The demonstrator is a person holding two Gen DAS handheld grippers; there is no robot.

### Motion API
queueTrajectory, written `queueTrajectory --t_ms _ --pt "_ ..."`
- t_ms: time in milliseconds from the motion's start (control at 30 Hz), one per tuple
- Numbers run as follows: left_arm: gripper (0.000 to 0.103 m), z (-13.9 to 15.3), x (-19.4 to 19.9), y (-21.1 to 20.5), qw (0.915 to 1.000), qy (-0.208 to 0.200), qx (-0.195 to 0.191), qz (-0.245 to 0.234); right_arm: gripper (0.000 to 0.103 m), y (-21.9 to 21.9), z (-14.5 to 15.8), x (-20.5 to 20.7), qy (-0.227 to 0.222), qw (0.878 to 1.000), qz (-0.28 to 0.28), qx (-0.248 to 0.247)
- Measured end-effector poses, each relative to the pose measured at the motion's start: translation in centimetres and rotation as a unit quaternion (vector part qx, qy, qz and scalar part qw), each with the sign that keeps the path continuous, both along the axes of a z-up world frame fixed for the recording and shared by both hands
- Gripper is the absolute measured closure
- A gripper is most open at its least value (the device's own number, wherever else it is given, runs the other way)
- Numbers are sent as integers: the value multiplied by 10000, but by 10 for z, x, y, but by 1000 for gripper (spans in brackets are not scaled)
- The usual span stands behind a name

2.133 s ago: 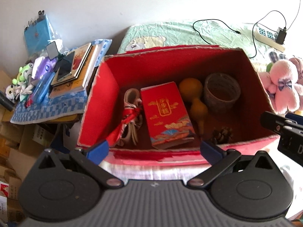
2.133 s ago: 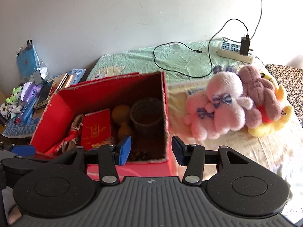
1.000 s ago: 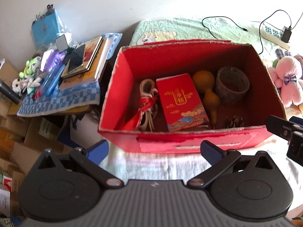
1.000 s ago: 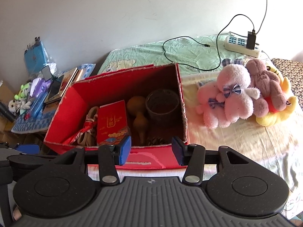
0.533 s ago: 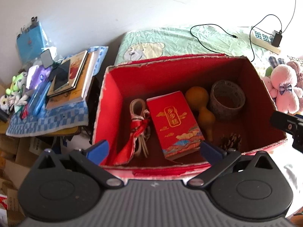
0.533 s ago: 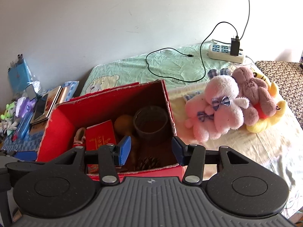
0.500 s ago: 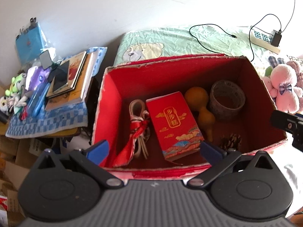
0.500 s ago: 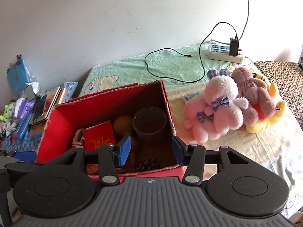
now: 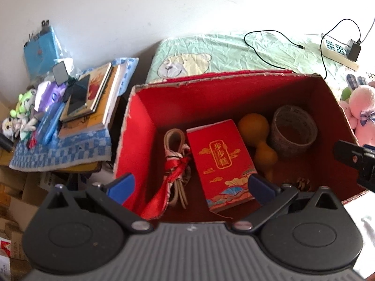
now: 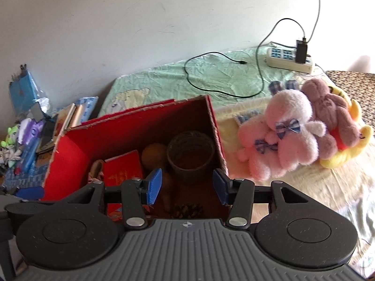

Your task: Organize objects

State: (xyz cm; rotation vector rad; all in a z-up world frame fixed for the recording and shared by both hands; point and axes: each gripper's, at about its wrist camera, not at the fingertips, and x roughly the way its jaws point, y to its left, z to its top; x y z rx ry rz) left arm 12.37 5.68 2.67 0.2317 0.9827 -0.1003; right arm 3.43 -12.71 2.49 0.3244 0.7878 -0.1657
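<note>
On the bed (image 10: 293,187) sits a red box (image 9: 145,126); left hand-held gripper (image 9: 191,186) gapes wide and empty, right hand-held gripper (image 10: 187,186) moderately parted, empty.

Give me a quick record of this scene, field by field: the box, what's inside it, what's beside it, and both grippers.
container: red box, open top, on the bed
inside: red packet, gourd, tape roll, pine cone, bundled cord with red ribbon
right of box: plush toys
left of box: stack of books
left gripper: open, empty
right gripper: open, empty
</note>
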Motion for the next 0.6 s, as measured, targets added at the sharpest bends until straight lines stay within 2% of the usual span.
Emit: queueTrajectory --t_ms 167,267,467,600 --pt "0 -4 6 2 9998 79 -110 145 52 6 -3 9 -164 9989 416 -119" --pt "0 -5 9 2 9999 77 -21 145 52 9 -5 15 -258 9980 519 -246" --pt "0 -7 16 6 9999 46 43 124 51 3 -9 17 -337 9991 273 -39" --pt "0 -11 20 7 9999 89 66 23 51 3 -15 19 -212 9997 92 99"
